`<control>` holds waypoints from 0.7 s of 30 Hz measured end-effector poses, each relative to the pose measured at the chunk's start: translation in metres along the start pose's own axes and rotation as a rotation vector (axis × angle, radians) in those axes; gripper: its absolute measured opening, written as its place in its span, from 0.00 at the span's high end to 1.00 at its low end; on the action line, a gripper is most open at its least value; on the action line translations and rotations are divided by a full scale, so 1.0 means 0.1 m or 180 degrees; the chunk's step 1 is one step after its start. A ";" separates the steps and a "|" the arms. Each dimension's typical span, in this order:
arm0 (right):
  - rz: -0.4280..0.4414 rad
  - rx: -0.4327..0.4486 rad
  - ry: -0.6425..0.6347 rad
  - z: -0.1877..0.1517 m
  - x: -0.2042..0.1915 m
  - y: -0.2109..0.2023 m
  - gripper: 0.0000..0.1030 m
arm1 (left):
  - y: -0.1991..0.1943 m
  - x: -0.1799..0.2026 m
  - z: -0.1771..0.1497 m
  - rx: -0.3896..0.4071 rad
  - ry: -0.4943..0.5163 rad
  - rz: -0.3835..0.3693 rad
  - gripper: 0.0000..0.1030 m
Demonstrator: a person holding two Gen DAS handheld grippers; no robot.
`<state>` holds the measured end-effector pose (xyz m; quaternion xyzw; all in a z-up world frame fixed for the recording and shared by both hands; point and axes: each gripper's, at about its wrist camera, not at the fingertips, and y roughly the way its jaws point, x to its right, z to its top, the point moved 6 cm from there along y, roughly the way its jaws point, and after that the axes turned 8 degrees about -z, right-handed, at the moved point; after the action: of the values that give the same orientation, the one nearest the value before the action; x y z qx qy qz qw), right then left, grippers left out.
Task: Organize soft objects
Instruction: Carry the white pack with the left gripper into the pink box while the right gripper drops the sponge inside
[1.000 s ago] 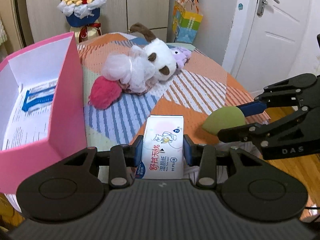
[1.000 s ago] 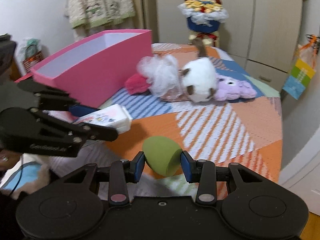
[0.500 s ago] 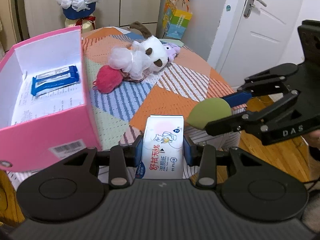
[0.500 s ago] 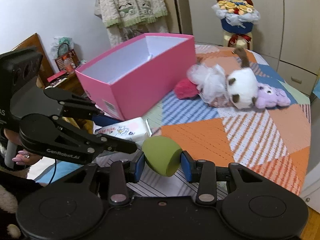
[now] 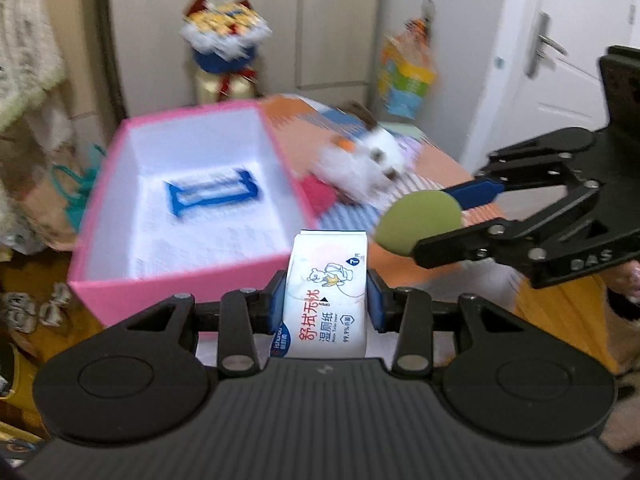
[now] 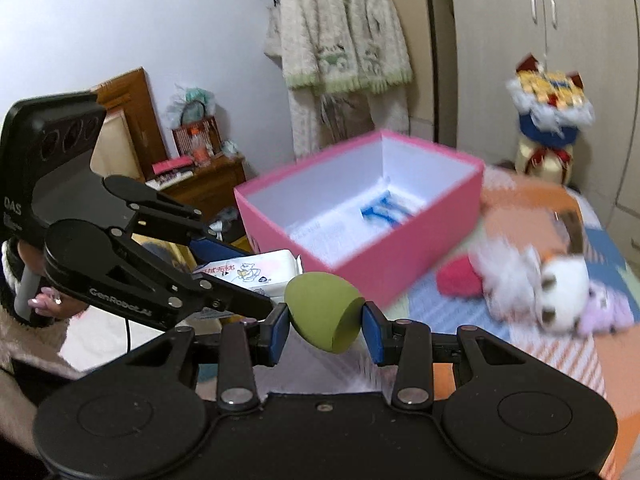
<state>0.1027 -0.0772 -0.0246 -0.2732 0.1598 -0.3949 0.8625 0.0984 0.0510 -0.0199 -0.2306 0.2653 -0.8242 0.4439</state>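
Observation:
My left gripper [image 5: 327, 300] is shut on a white wet-wipes pack [image 5: 326, 296] and holds it just in front of the near wall of the pink box [image 5: 188, 280]. My right gripper [image 6: 325, 326] is shut on a green egg-shaped sponge [image 6: 322, 312], also seen at the right in the left wrist view [image 5: 420, 216]. The pink box [image 6: 400, 256] is open, with a blue-and-white pack [image 5: 212, 194] inside. A white plush toy [image 6: 560, 292], a white mesh puff [image 6: 504, 276], a red puff [image 6: 458, 280] and a purple plush [image 6: 604, 312] lie on the patterned bed.
The patterned bedspread [image 6: 540, 352] carries the box and toys. A bouquet [image 5: 224, 40] stands by the wardrobe behind. A door [image 5: 568, 60] is at the right. A wooden nightstand [image 6: 200, 184] and a hanging cardigan [image 6: 344, 32] are at the left.
Both grippers rose and swung left toward the pink box, which now sits centred ahead with its inside visible. Both holds are unchanged.

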 end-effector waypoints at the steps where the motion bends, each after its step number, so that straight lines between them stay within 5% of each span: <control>1: -0.0018 0.0029 -0.0030 0.06 -0.01 0.02 0.57 | 0.00 -0.06 0.03 0.0031 -0.0013 0.0057 0.62; 10: -0.0211 0.0078 -0.0309 0.49 -0.04 0.51 0.56 | 0.23 -0.59 0.41 0.0166 -0.0012 0.0342 0.62; 21: -0.0365 -0.0243 -0.0325 0.75 0.38 1.33 0.56 | 1.04 -1.22 0.52 -0.0418 -0.0172 0.0436 0.62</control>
<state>0.2428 -0.0091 -0.0466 -0.3343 0.1147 -0.4228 0.8345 0.2546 0.0946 -0.0649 -0.2627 0.3219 -0.7662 0.4902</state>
